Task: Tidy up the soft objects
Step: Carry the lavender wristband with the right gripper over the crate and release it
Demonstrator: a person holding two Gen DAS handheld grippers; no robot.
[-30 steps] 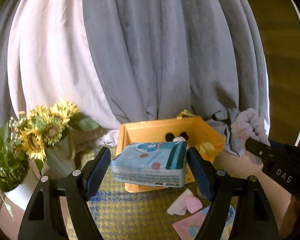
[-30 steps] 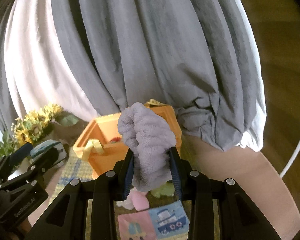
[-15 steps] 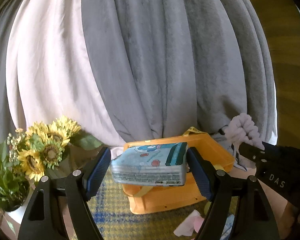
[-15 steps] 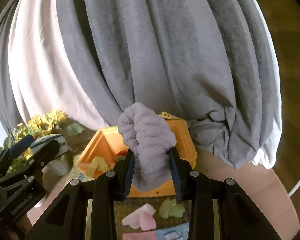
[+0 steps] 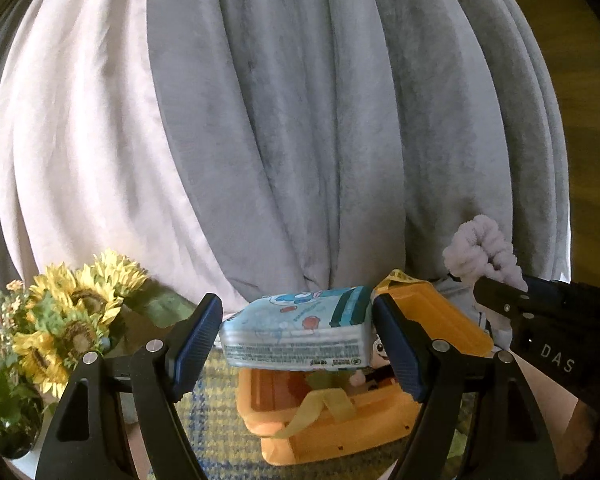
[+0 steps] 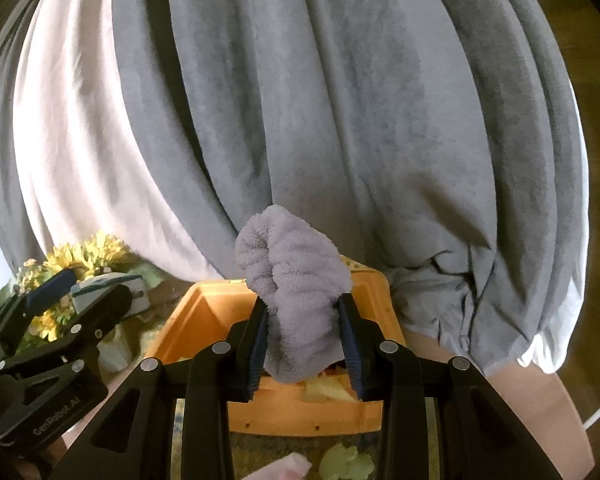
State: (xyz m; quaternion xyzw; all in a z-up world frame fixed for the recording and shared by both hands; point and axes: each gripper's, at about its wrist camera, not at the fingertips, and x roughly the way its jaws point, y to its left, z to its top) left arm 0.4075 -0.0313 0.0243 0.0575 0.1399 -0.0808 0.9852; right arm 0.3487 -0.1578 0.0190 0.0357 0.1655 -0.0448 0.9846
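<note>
Currently, left gripper (image 5: 296, 344): clamped on a blue cartoon-printed tissue pack (image 5: 296, 330), one blue pad pressing each short end, at lower centre of the left wrist frame.
Tissue pack position: held level, in front of and above the orange bin (image 5: 340, 412), hiding part of its opening.
Right gripper (image 6: 303, 340): closed on a lavender fluffy towel (image 6: 296, 296), which bulges up above the fingertips at centre of the right wrist frame.
Towel position: in front of the orange bin's near wall and opening; whether it touches the bin cannot be told.
Bin contents: a black-eared plush toy (image 5: 376, 354) peeks out beneath the pack, with yellow fabric strips (image 5: 324, 404) draped over the rim.
Lower left of frame: sunflowers (image 5: 76, 320) in a vase.
Background: grey curtain (image 5: 320, 140) and white curtain (image 5: 80, 140).
Surface: checked mat (image 5: 220, 420) under the bin.
</note>
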